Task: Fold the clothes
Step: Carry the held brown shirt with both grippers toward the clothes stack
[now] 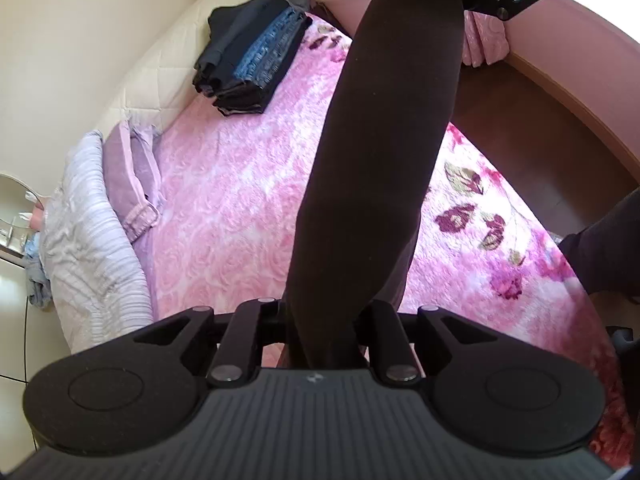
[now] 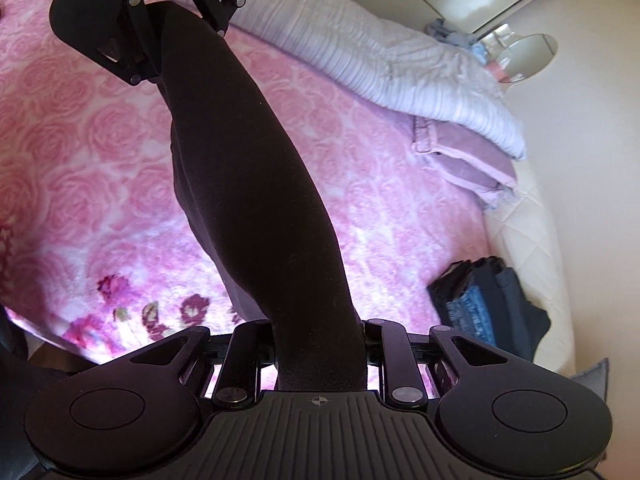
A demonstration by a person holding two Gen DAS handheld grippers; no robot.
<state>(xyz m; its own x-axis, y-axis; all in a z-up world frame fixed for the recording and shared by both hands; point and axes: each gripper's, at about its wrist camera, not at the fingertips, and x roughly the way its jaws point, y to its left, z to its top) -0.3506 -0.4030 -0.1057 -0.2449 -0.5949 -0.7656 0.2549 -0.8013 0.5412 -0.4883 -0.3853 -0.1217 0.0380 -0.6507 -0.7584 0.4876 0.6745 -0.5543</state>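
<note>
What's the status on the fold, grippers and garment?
Left gripper and right gripper both shut on dark garment, stretched between them above pink blanket. Folded stack off to the side, nothing obstructing.

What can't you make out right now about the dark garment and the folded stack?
- Dark garment: its type; both views show only a stretched band.
- Left hand-held gripper fingertips: left view, garment covers them.
- Right hand-held gripper fingertips: likewise, right view.
- Folded stack: piece count, too small.

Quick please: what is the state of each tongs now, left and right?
Left tongs: closed on the dark garment, held above the pink blanket.
Right tongs: closed on the same dark garment, at its other end.
</note>
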